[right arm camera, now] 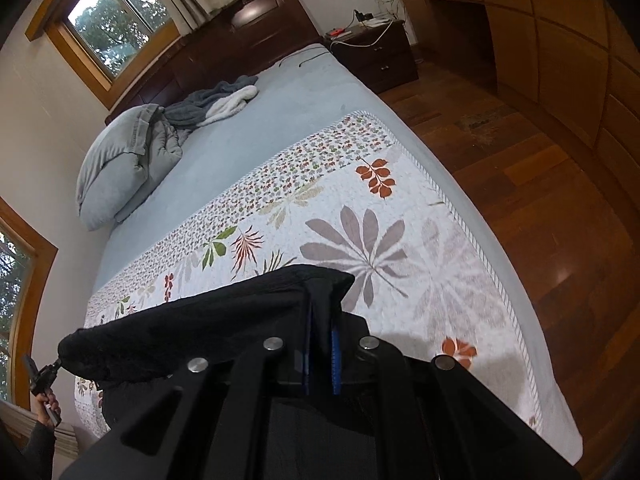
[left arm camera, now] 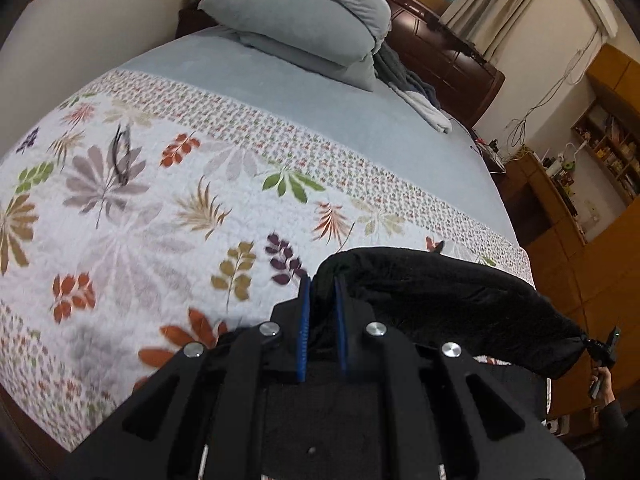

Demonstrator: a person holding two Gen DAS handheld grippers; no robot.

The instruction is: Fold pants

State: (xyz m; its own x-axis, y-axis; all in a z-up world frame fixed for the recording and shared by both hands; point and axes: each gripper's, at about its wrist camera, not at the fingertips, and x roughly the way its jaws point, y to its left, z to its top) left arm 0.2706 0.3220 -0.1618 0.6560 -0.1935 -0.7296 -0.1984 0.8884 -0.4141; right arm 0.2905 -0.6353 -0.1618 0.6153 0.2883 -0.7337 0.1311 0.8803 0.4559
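The black pants point(left arm camera: 440, 292) hang stretched between my two grippers, lifted above the leaf-patterned quilt point(left arm camera: 140, 208). My left gripper point(left arm camera: 322, 292) is shut on one end of the pants' top edge, its blue pads pressed into the cloth. The far end of that edge is held by my right gripper point(left arm camera: 592, 346), small at the right. In the right wrist view my right gripper point(right arm camera: 322, 312) is shut on the pants point(right arm camera: 192, 328), and the left gripper point(right arm camera: 52, 364) shows at the far left. The lower part of the pants is hidden below the grippers.
The quilt point(right arm camera: 380, 240) covers the near half of a bed with a blue sheet point(right arm camera: 240, 128). Grey pillows point(left arm camera: 304, 24) and a crumpled blanket point(right arm camera: 212, 100) lie by the dark headboard point(right arm camera: 248, 36). A nightstand point(right arm camera: 372, 56) and wooden floor point(right arm camera: 540, 200) lie to the bed's right.
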